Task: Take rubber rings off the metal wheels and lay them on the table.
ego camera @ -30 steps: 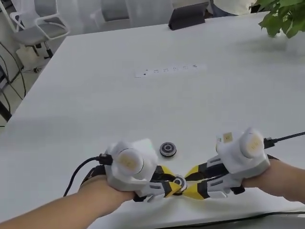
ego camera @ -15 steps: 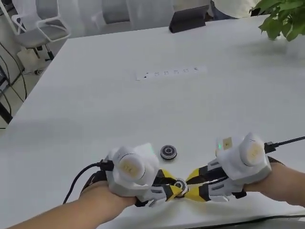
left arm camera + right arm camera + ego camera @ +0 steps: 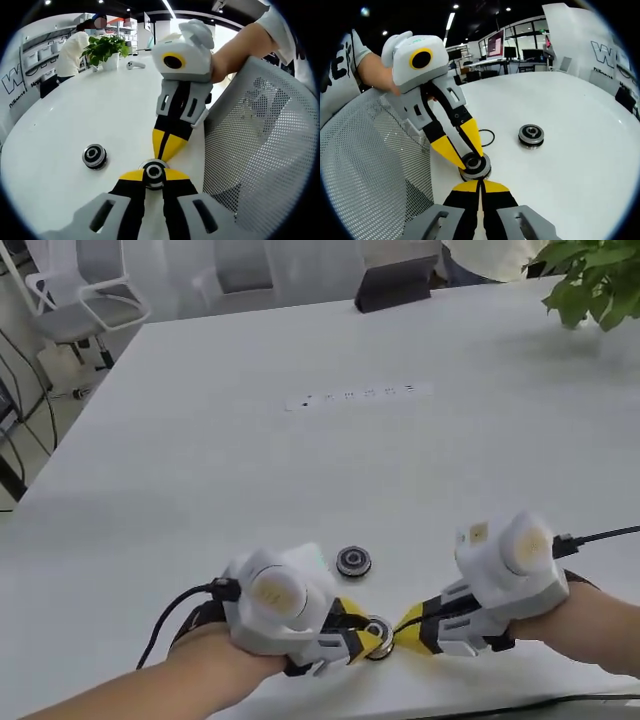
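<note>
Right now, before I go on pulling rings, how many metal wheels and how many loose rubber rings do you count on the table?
Metal wheels: 2, the free wheel and the gripped wheel.
Rubber rings already off: 1, the loose rubber ring lying flat just beyond the gripped wheel.
Total: 3.

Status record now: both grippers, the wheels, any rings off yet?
left gripper: jaws shut on wheel at the near edge of the table
right gripper: jaws together, tips at that wheel's rim; whether they pinch anything is unclear
second wheel: lies free on table, apart
loose ring: one black ring flat on table, just beyond the held wheel
</note>
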{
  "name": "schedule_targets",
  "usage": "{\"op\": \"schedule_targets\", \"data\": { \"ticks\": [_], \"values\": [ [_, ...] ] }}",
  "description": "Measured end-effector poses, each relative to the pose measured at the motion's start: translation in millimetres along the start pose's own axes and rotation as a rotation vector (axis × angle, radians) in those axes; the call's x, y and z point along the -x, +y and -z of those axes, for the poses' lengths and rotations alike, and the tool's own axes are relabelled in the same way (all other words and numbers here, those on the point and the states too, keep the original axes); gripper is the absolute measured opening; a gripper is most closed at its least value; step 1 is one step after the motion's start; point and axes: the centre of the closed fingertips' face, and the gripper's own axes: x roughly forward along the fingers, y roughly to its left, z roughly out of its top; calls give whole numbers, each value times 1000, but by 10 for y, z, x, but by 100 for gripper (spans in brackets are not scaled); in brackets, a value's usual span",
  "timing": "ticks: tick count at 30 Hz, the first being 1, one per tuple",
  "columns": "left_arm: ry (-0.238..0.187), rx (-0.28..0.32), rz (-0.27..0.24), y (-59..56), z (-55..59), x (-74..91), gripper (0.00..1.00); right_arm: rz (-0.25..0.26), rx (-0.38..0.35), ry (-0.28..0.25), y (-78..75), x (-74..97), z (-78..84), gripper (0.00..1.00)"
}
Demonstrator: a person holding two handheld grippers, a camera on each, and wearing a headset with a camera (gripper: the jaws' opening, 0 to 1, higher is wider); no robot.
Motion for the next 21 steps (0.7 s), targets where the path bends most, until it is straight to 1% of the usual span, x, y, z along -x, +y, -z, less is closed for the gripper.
{"op": "schedule_targets", "data": {
  "ticks": [5, 7, 11, 14, 17, 19, 20, 21],
  "values": [
    [1, -1, -6, -4, -10, -12, 7, -7, -188, -31, -20, 37, 9, 0],
    [2, -2, -7, -5, -12, -14, 7, -9, -251, -46, -36, 51, 8, 0],
    [0, 0, -7, -2, -14, -20, 7, -14, -291, -65, -42, 77, -8, 0],
    [0, 2, -7, -4, -17, -25, 7, -13, -283, -67, -39, 77, -8, 0],
    [0, 3, -7, -2, -16, -25, 7, -17, -309, -74, -45, 76, -17, 0],
    [0, 3, -8, 0, -16, -26, 7, -20, -342, -84, -51, 84, -25, 0],
    [0, 3, -8, 0, -15, -26, 7, -3, -352, -101, -85, 99, -46, 0],
    [0, 3, -8, 0, -16, -27, 7, -17, -406, -130, -96, 125, -93, 0]
  ]
}}
